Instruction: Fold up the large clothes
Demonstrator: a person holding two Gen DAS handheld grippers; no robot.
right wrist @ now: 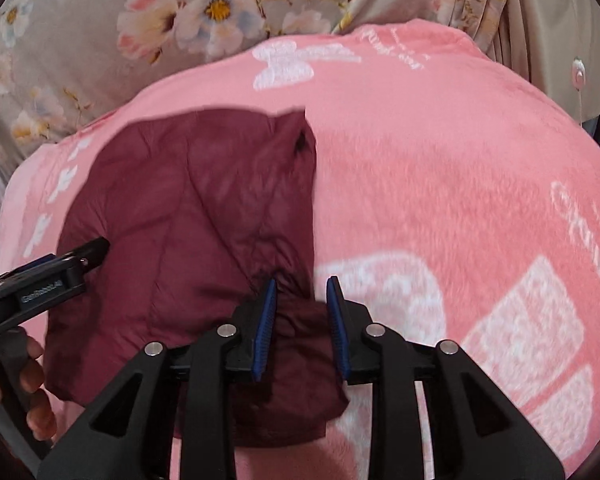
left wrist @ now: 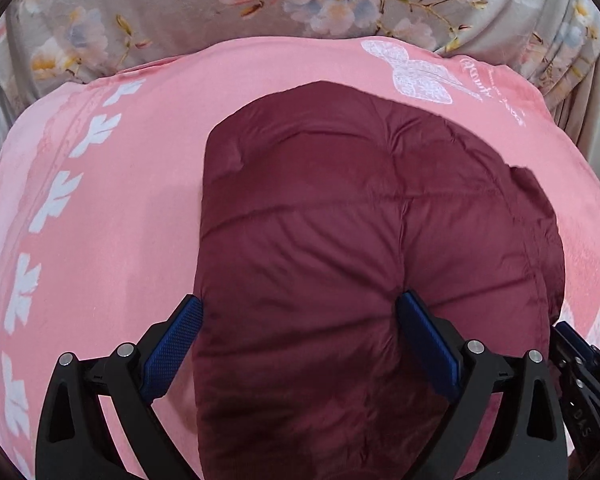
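one maroon puffer jacket [left wrist: 340,220], one pink blanket [left wrist: 120,208], one floral sheet [left wrist: 160,8], two grippers: left gripper [left wrist: 300,320], right gripper [right wrist: 302,292].

A dark red padded jacket [right wrist: 188,216] lies folded on a pink blanket [right wrist: 440,184] printed with white butterflies and lettering. The right gripper [right wrist: 302,292] points down at the jacket's near right corner, its blue pads a little apart with a bunch of the red cloth between them; the blur makes it hard to say whether they press on it. At the left edge the left gripper [right wrist: 96,249] reaches over the jacket, with a hand [right wrist: 28,384] below it. Beyond the blanket lies a grey flowered cloth [right wrist: 140,20].
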